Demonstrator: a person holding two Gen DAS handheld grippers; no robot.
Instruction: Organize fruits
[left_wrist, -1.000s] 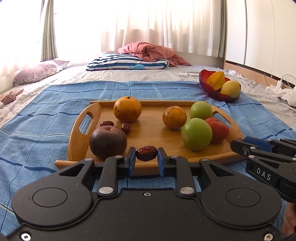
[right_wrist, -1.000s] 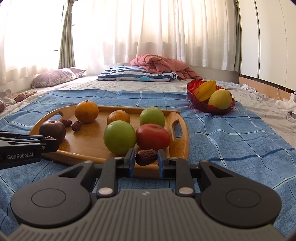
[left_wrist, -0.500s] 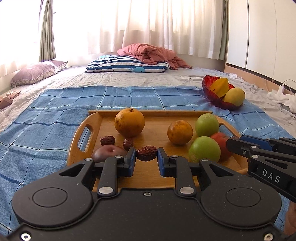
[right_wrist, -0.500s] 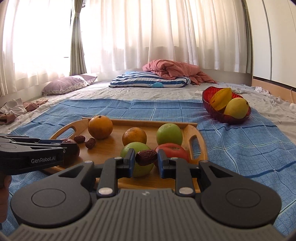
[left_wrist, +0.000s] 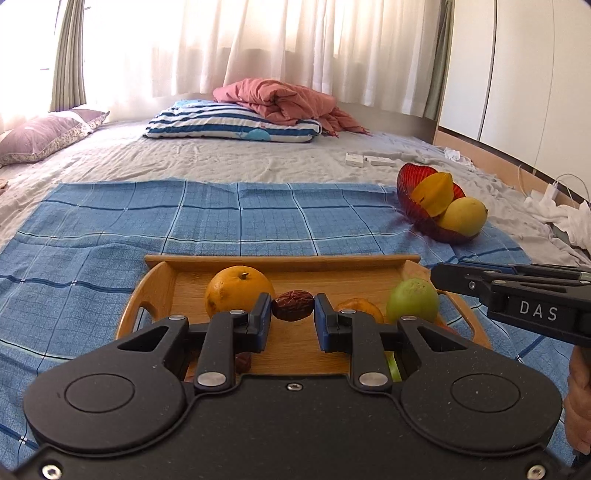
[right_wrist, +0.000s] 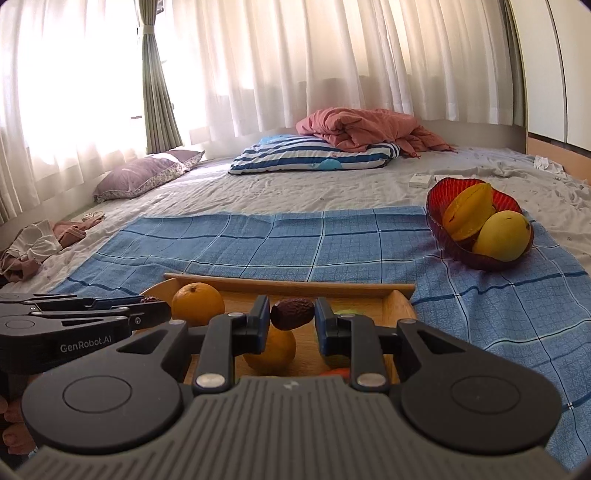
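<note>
Our left claw (left_wrist: 293, 311) is clenched on a wrinkled reddish-brown dried date (left_wrist: 293, 310), pinned between its blue-padded fingers (left_wrist: 263, 319) above the light wooden tray with cut-out handles (left_wrist: 159, 282). Our right claw (right_wrist: 291, 314) grips a second, darker brown dried date (right_wrist: 291, 314) the same way, over the same tray (right_wrist: 399, 301).

On the tray we see a large round orange (left_wrist: 238, 290) at the left, a smaller orange (left_wrist: 360, 307) partly hidden behind the left claw, and a round green fruit (left_wrist: 413, 300) at the right.

The tray sits on a blue checked cloth (left_wrist: 221, 221) spread over the bed (left_wrist: 258, 162). At the cloth's far right corner stands a red glass bowl (left_wrist: 412, 195) holding a yellow-orange starfruit (left_wrist: 434, 194) and a yellow mango (left_wrist: 461, 216).
</note>
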